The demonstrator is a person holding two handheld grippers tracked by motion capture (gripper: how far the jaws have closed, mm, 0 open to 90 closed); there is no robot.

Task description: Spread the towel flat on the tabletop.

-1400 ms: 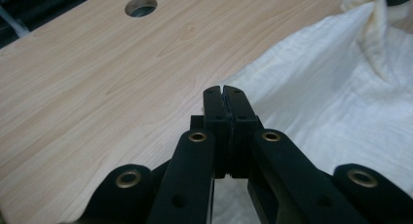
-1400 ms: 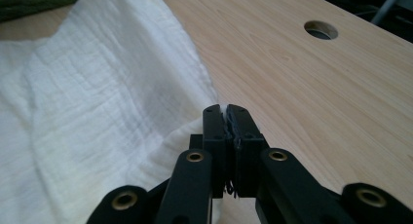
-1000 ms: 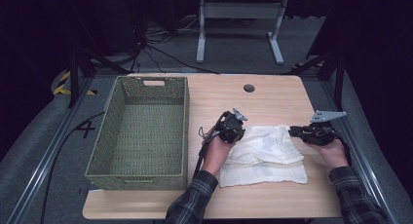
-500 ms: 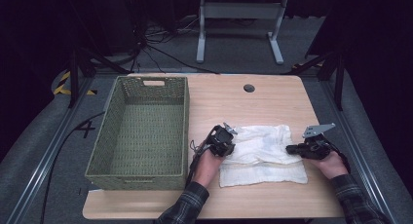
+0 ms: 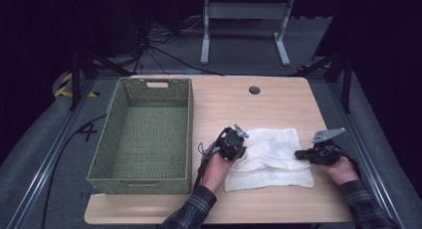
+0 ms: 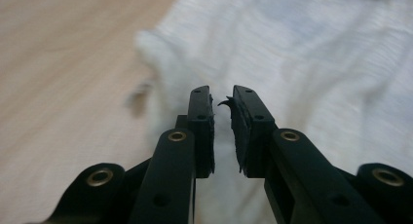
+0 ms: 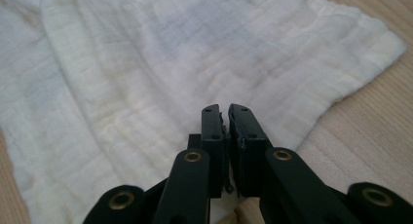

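**A:** Black pads [image 6: 207,131] on the left gripper [image 6: 221,95] stand a thin slit apart, with white weave showing through the gap. I cannot tell whether a fold is actually pinched in there.

**B:** And the right gripper [image 7: 224,109] has its jaws drawn together, tips low over the right edge of the cloth [image 5: 271,157]. Whether they have caught any fabric, I can't say from here.

**A:** Moving outward: the cloth lies flat on the near right part of the wooden table [image 5: 224,99], a gripper at each end, the left one on a rumpled bit of the left edge.

**B:** Looks like a fold or a lift being set up. What makes it go well?

**A:** Equal bites, I'd say. Each side wants a proper pinch of the edge, not just a few threads, or one corner slips free as soon as it rises.

**B:** So raise both hands together?

**A:** Together and level, keeping the fabric lightly taut between them. Too much pull and it drags across the table.

**B:** The green woven basket [image 5: 190,129] sits well to the left, open and waiting.

**A:** If that's the destination, the cloth needs lifting clear of the basket's rim.
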